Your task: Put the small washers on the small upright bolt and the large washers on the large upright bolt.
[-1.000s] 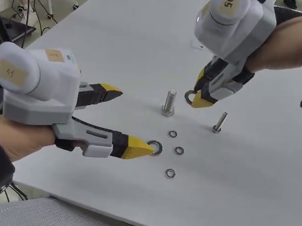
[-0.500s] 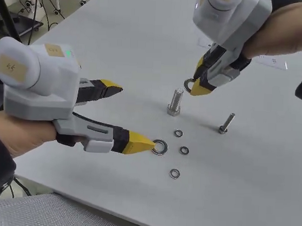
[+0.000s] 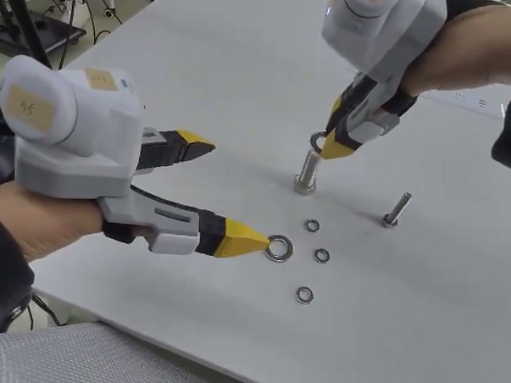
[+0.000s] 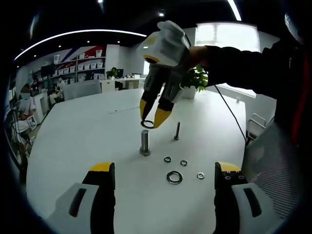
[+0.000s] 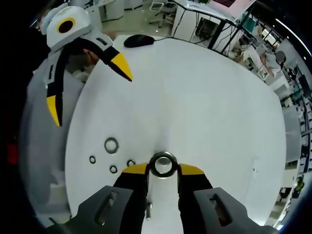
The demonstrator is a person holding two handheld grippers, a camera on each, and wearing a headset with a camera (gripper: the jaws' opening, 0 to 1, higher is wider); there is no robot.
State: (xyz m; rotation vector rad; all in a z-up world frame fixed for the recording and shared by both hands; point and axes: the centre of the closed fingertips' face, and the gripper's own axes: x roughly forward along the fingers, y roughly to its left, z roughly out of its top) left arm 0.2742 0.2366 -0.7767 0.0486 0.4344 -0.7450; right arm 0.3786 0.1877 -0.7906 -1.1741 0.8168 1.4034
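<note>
Progress first: as far as I can see, neither bolt carries a washer yet. My right gripper point(image 3: 332, 144) has its jaws closed on one large washer point(image 5: 163, 164), pinched by its edge, and holds it just above the top of the large bolt point(image 3: 306, 172). That bolt stands upright on the tabletop point(image 3: 201, 70). In the left gripper view the ring sits roughly over the thread but apart from it, not slipped on. I judge this first placement close but not made.

The second large washer point(image 3: 278, 248) lies flat on the near side of the large bolt. My left gripper point(image 3: 234, 191) has its jaws spread wide and empty. One yellow tip is just beside that washer, and I cannot tell whether they touch.

Three small washers point(image 3: 312, 225) lie loose and flat, also on the near side of the large bolt, the closest just beside its base. The small bolt point(image 3: 395, 210) stands to the right of the large bolt, bare.

By my reckoning, all five washers remain: the held one needs lowering, the second large one follows, then the three small ones go to the small bolt.
</note>
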